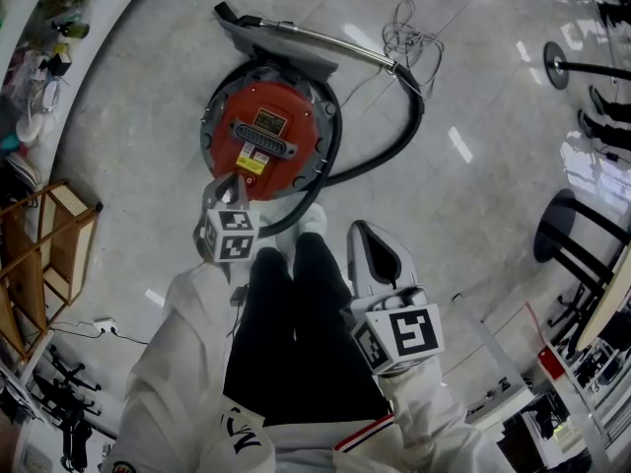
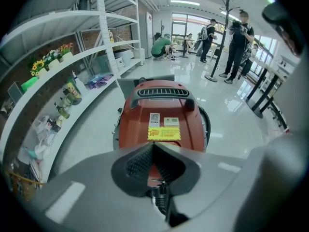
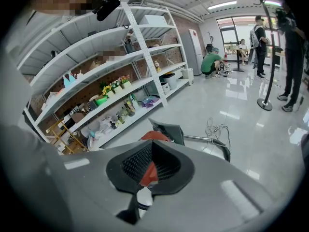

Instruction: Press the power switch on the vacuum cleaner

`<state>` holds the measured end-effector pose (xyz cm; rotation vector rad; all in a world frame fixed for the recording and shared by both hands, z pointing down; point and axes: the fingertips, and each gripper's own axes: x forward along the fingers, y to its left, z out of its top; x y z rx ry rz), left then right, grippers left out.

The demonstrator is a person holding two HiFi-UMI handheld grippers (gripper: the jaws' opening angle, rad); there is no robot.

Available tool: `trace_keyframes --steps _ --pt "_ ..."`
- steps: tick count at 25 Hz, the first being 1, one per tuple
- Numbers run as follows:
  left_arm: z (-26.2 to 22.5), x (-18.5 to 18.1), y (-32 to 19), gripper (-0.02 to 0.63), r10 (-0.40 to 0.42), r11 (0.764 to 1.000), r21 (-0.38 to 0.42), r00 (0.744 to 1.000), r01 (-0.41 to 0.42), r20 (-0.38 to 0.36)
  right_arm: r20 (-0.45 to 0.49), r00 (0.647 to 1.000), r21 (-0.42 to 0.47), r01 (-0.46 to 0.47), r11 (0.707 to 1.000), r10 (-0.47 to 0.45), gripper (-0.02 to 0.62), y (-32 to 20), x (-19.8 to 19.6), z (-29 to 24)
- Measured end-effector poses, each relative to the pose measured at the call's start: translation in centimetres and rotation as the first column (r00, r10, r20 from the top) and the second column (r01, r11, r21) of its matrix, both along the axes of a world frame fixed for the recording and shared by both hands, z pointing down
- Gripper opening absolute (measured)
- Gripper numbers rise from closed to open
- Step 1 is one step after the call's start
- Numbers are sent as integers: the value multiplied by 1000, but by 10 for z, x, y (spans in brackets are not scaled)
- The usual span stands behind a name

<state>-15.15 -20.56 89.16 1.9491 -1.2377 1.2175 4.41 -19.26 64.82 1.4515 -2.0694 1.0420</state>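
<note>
The vacuum cleaner (image 1: 268, 136) is sitting on the glossy floor (image 1: 128, 166) right in front of the person's feet, red lid facing up. Its hose (image 1: 399, 136) is looping off toward two o'clock and the wand (image 1: 315, 35) is lying across the far side at twelve.

The left gripper (image 1: 225, 187) is hovering right at the near rim of that lid, around the body's seven o'clock edge, and it is aiming toward one o'clock across the red top. Its jaws are pressed together with nothing between them. Along them, the yellow sticker (image 2: 164, 134) is showing just past the tips.

The right gripper (image 1: 363, 233) is hanging back beside the person's leg, with the vacuum off at its ten o'clock and well apart. Its jaws are also meeting, empty, with only a sliver of red peeking through the hollow behind them.

So the left one is looking like the presser, being far the nearer. I am not making out the switch itself. If it sits on the lid's near side, the move is looking like a short push down and forward with those closed tips.
</note>
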Motion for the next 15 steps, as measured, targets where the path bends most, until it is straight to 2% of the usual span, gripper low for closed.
trace_keyframes --steps 15 --pt "0 0 0 2 -17 1000 14 1000 17 -11 0 1000 -10 12 1000 -12 0 0 -2 5"
